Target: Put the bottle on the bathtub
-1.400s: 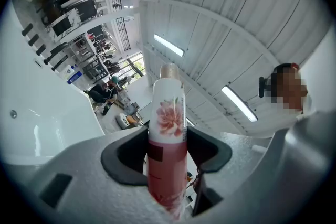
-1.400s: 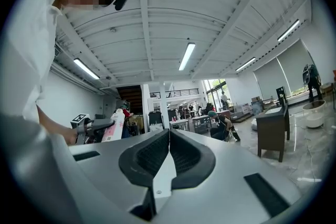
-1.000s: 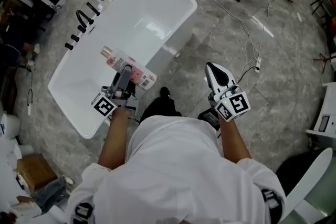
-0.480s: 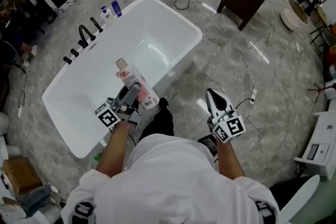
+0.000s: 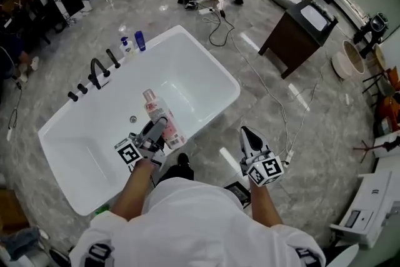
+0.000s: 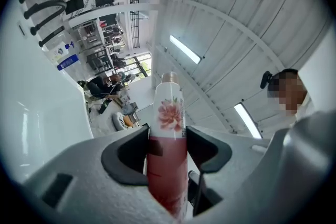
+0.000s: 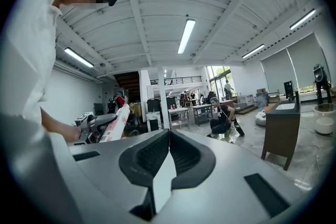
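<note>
On the white bathtub's (image 5: 200,65) far ledge, beside the black faucet (image 5: 97,69), stands a small blue bottle (image 5: 140,41); its print is too small to read. The left tool (image 5: 160,128) grips the bottle (image 5: 156,110) by its lower half, above the tub's near side, cap pointing away from the person. The bottle is white with a pink flower, pink-red below, and its fine print is unreadable. The right tool (image 5: 248,136) is closed and empty, over the floor.

The left gripper (image 5: 157,129) holds the bottle (image 5: 154,109) over the tub (image 5: 232,92), cap toward 11 o'clock. The right gripper (image 5: 246,134) hangs at its 3 o'clock, above the floor (image 5: 312,153).
</note>
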`<action>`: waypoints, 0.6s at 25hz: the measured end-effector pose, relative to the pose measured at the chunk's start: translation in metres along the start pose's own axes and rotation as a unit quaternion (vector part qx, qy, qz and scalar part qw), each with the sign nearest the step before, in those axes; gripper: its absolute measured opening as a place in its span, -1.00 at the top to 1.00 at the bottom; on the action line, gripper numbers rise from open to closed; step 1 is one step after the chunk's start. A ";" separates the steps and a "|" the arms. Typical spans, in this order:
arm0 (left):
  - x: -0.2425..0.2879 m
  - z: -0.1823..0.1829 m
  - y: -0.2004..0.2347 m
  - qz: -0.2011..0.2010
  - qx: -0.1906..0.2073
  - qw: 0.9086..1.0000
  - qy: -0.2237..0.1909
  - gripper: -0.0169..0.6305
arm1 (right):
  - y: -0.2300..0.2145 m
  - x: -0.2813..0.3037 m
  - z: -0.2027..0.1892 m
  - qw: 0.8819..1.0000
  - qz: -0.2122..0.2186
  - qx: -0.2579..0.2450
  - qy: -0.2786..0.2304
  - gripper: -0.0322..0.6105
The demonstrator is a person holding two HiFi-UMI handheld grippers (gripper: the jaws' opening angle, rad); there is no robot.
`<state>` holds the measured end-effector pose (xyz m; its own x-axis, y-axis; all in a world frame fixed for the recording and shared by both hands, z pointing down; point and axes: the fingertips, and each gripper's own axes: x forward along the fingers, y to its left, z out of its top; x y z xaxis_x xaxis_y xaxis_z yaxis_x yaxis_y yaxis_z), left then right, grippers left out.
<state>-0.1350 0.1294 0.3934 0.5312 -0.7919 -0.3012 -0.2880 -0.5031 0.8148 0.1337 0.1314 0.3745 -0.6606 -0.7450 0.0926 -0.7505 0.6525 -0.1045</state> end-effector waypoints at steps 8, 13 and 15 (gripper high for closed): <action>0.057 0.052 0.052 0.020 -0.009 0.999 -0.033 0.27 | -0.035 0.091 0.031 0.999 0.027 -0.014 -0.011 0.86; 0.078 0.066 0.074 0.015 -0.043 0.998 -0.050 0.27 | -0.052 0.124 0.030 0.999 0.043 -0.016 0.005 0.86; 0.085 0.070 0.083 0.019 -0.044 0.998 -0.052 0.27 | -0.059 0.137 0.032 0.999 0.049 -0.015 0.007 0.86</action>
<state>-0.1698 -0.0043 0.4006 0.4351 -0.8434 -0.3153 -0.2330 -0.4437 0.8654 0.0877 -0.0138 0.3616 -0.7307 -0.6756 0.0979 -0.6825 0.7261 -0.0834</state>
